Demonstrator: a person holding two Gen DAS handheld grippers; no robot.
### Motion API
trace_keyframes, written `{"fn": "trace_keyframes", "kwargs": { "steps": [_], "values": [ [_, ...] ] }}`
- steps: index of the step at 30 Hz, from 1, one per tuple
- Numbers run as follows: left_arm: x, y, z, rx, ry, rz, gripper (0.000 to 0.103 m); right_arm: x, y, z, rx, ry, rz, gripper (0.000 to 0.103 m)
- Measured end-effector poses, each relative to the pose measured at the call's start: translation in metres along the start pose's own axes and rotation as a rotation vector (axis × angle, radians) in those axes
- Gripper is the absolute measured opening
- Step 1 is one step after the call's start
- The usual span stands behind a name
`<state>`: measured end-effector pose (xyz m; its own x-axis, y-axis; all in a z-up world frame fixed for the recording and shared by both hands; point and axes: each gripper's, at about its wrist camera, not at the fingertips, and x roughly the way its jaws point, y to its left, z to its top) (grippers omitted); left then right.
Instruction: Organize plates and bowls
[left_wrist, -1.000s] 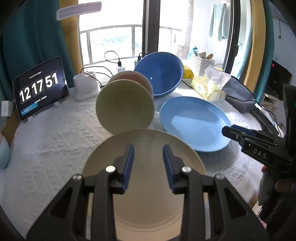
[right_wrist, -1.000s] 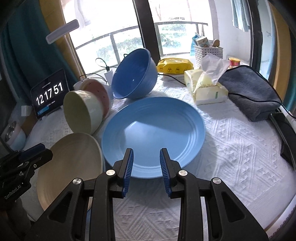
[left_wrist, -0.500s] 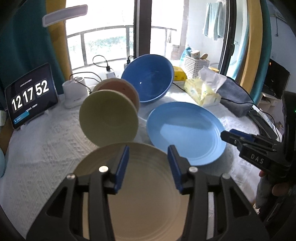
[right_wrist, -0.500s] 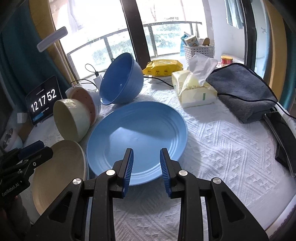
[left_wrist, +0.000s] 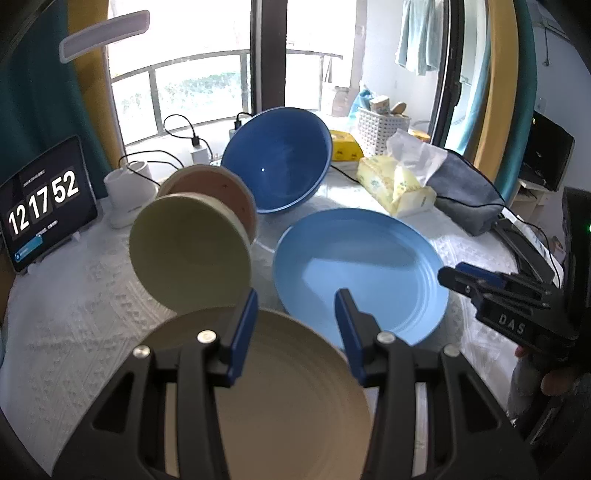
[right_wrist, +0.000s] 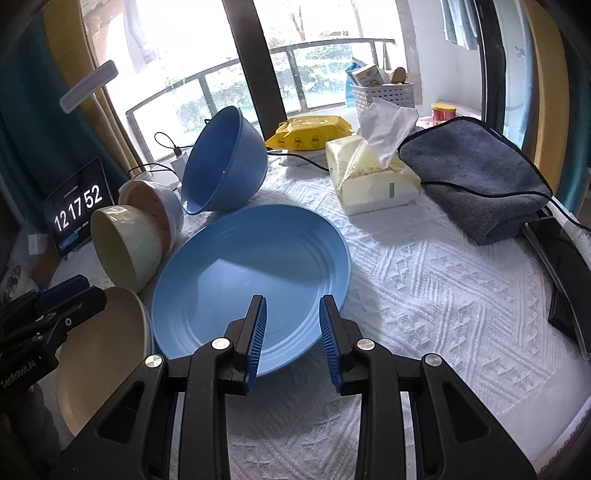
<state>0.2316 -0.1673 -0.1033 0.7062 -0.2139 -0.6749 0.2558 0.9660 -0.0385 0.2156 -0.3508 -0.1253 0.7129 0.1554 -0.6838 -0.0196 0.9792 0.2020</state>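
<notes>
**Two open tools over two plates**

Hovering above the near edge of the beige plate (left_wrist: 280, 402): left tool (left_wrist: 293, 310), jaws wide and gripping nothing. Hovering over the near rim of the blue plate (right_wrist: 255, 280): right tool (right_wrist: 291, 314), jaws likewise spread, holding nothing.

Lying flat and side by side on the table (right_wrist: 424, 295), rims almost touching: both plates, the blue one to the right, both showing bare insides.

Resting on their sides just beyond the plates: three bowls. Facing the cameras and slightly leftward: the cream bowl (right_wrist: 125, 251), mouth tipped up off the cloth, nothing inside. Sitting directly behind it, nearly nested against its back: the pink bowl (right_wrist: 147, 206), same tilt. Leaning further back and to the right: the big blue bowl (right_wrist: 225, 162), mouth turned down-left toward the other two, interior bare apart from a glint.

Standing at the back right: white basket (right_wrist: 384, 98) holding cartons and a rounded wooden item. Sitting beside the blue plate: tissue pack (right_wrist: 373, 181) with a sheet sticking up, a grey cloth (right_wrist: 476, 170) just beyond it.
</notes>
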Motion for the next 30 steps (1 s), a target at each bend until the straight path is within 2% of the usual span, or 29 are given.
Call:
{"fn": "trace_keyframes", "kwargs": {
  "steps": [12,30],
  "values": [
    [0.023,-0.002,0.012,0.005,0.025,-0.002,0.045,0.011,-0.011,0.003,0.014,0.013,-0.003,0.032],
    [0.062,0.001,0.017,-0.015,0.112,0.006,0.045,0.028,-0.025,0.009,0.041,0.040,-0.013,0.032]
  ]
}}
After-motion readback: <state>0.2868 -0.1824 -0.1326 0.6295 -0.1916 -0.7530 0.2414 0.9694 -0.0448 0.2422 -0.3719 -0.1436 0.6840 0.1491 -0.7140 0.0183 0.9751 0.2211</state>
